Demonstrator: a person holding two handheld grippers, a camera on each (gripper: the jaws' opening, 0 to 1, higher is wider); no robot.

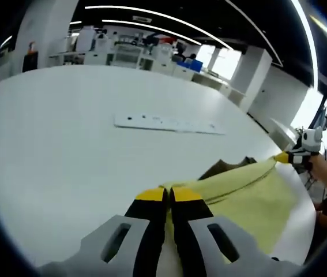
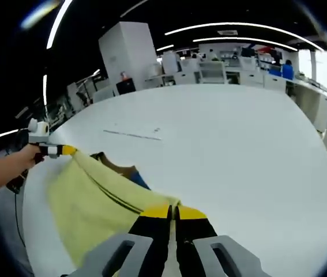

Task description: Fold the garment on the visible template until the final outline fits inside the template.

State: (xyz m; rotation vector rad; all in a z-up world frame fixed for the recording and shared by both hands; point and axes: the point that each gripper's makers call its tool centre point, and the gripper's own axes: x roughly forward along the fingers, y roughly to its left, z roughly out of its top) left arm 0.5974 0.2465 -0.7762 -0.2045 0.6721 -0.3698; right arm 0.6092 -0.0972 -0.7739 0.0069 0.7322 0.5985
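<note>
A pale yellow garment [image 1: 250, 193] is stretched between both grippers above a white table. My left gripper [image 1: 169, 195] has its yellow-tipped jaws shut on one edge of the cloth. In the left gripper view the right gripper [image 1: 290, 156] holds the far edge, with a hand behind it. My right gripper [image 2: 173, 212] is shut on the garment [image 2: 94, 202] too, and the left gripper [image 2: 59, 150] shows at the far end, held by a hand. A brown sheet [image 1: 224, 168] lies under the cloth, seen again as the brown sheet [image 2: 120, 166] with a blue corner beside it.
The white table [image 1: 65, 133] runs wide and bare toward a thin white strip [image 1: 169, 123] with dark marks. Desks, shelves and white pillars stand behind it. The table's edge [image 2: 27, 190] lies close to the person's side.
</note>
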